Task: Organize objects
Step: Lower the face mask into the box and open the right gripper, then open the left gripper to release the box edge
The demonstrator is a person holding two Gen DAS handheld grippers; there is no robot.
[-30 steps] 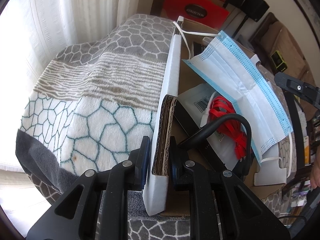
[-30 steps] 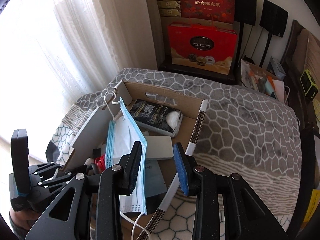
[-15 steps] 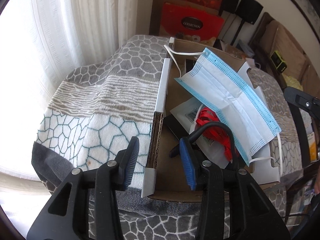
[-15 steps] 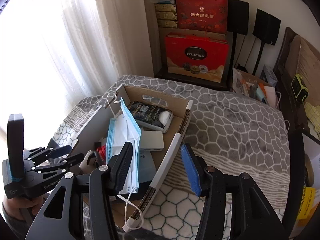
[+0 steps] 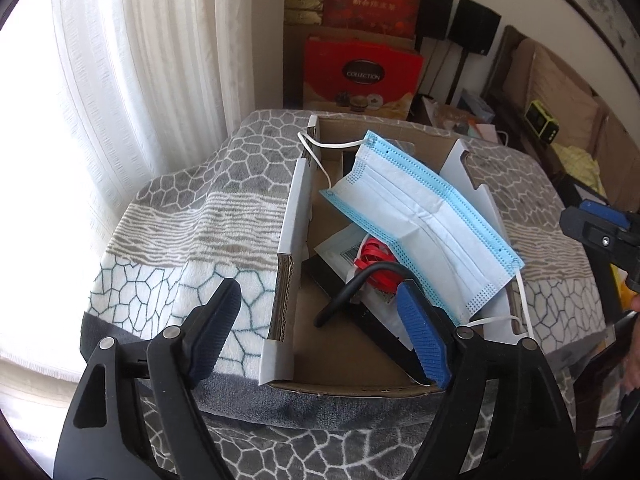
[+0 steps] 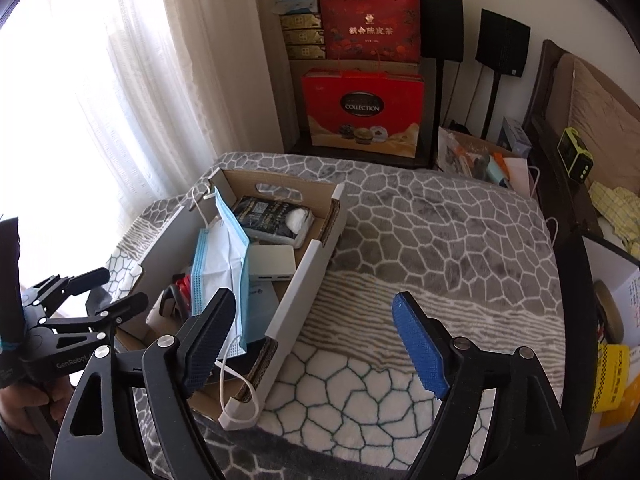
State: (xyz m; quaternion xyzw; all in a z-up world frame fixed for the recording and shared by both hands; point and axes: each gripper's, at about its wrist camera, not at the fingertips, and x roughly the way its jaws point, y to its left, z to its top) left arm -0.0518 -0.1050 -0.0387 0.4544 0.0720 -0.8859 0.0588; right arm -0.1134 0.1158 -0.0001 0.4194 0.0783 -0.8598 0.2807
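Hovering with fingers spread, left gripper (image 5: 320, 320) and right gripper (image 6: 312, 340) should tuck the mask (image 5: 420, 216), toward 12 o'clock, fully inside the box (image 5: 292, 216).

A blanket (image 6: 440, 240) in grey and white, with honeycomb and wavy-stripe patterns, is covering the bed (image 5: 192, 216). An open cardboard box (image 6: 304, 276) is sitting directly on the blanket, near the curtain-side edge, its long side running toward the far wall. The rest of the blanket beside the box is lying bare.
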